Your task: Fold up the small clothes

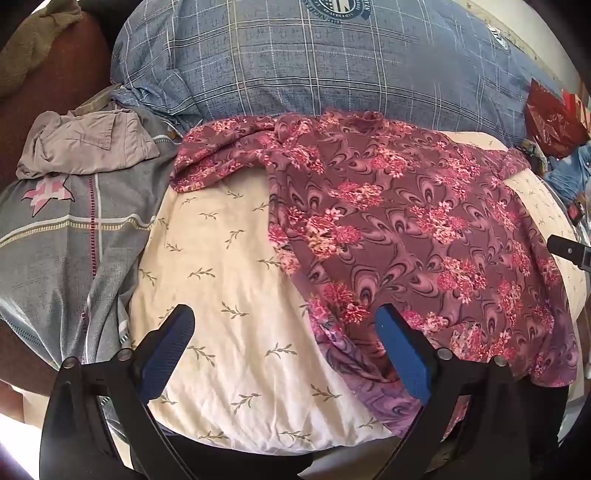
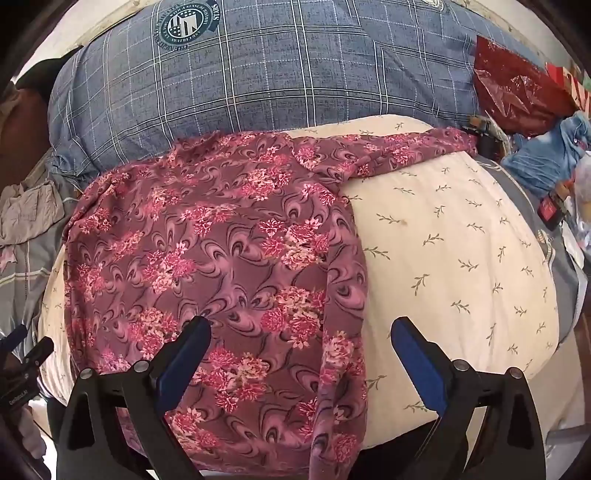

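A maroon floral garment lies spread on a cream leaf-print cushion. The left gripper and right gripper hang above it, jaws wide apart, gripping nothing.

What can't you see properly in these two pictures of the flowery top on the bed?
- Near hem of the flowery top: in the right wrist view the right gripper and the bottom edge cut it off.
- Grey crumpled garment: bunched up, so its kind is unclear; the right wrist view's left edge crops it.
- Round badge lettering on the blue checked pillow: too small and warped.
- Red bag contents: hidden inside.
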`<control>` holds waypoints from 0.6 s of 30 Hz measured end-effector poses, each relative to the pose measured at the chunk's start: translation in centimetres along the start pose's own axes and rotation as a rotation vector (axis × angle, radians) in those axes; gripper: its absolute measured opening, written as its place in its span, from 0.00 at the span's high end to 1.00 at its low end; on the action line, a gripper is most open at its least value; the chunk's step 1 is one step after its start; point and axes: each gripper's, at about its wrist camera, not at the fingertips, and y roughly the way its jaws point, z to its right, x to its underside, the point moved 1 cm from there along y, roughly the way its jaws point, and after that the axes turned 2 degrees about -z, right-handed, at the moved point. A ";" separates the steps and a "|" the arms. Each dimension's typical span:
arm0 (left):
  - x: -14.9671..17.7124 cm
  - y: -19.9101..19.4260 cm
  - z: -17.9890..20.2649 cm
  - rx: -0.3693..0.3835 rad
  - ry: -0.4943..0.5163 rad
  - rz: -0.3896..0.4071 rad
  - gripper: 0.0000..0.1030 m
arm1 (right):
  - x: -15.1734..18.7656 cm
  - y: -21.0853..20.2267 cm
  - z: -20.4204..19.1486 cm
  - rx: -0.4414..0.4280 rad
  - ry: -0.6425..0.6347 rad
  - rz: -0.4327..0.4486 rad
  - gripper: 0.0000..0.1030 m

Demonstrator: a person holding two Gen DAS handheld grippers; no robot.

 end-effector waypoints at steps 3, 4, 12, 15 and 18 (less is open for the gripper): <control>-0.2 0.0 -0.5 -0.002 -0.020 0.001 0.04 | 0.1 -0.1 0.0 0.012 -0.009 0.004 0.05; -0.3 0.0 -0.6 0.000 -0.024 -0.001 0.04 | 0.1 -0.2 0.0 0.017 -0.011 0.007 0.05; -1.1 0.1 0.8 0.010 0.014 -0.006 0.04 | 0.3 -1.2 1.6 0.078 -0.054 0.038 0.05; -1.2 0.4 2.0 0.002 0.048 -0.013 0.04 | 0.6 -1.5 2.6 0.109 -0.072 0.053 0.05; -1.4 0.7 2.9 -0.004 0.067 -0.031 0.04 | 0.6 -1.4 4.0 0.135 -0.060 0.057 0.05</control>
